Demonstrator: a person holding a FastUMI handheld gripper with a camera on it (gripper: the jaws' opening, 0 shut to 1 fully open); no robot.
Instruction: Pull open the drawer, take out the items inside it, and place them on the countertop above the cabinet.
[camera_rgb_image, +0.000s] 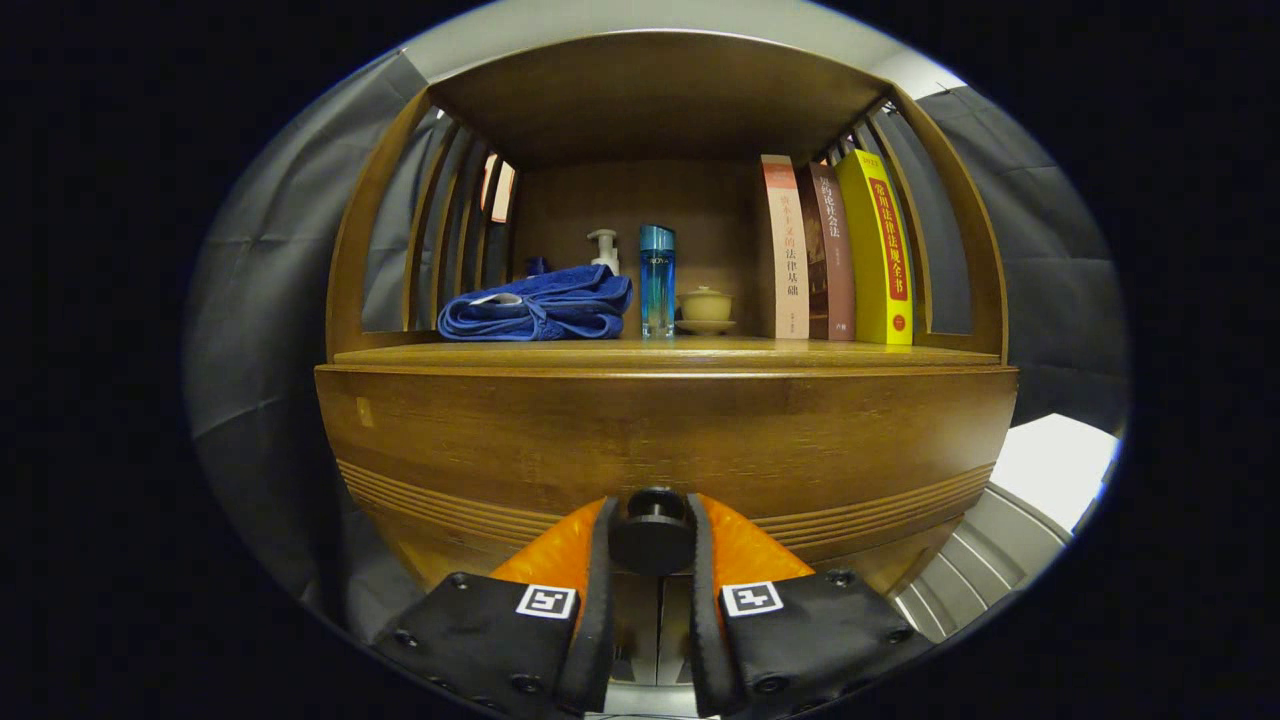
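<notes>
At lower centre, the drawer's black knob (652, 540) sits between my gripper (652, 545) fingers, which have closed in against its sides on the drawer front (660, 440). A crooked pull could slip me off. Upper right, the book (880, 250) spines on the countertop (600, 354) carry Chinese titles, too small to read.

The cabinet (660, 440) is brown wood with a smooth satin finish and visible grain; grooved bands run along its lower front. The drawer knob (652, 538) is matt black. The gripper (652, 545) closes on the knob with black rubbery pads over glossy orange plastic fingers (555, 555). The towel (540, 305) is soft blue cloth. The bottle (657, 280) is glossy translucent blue.
</notes>
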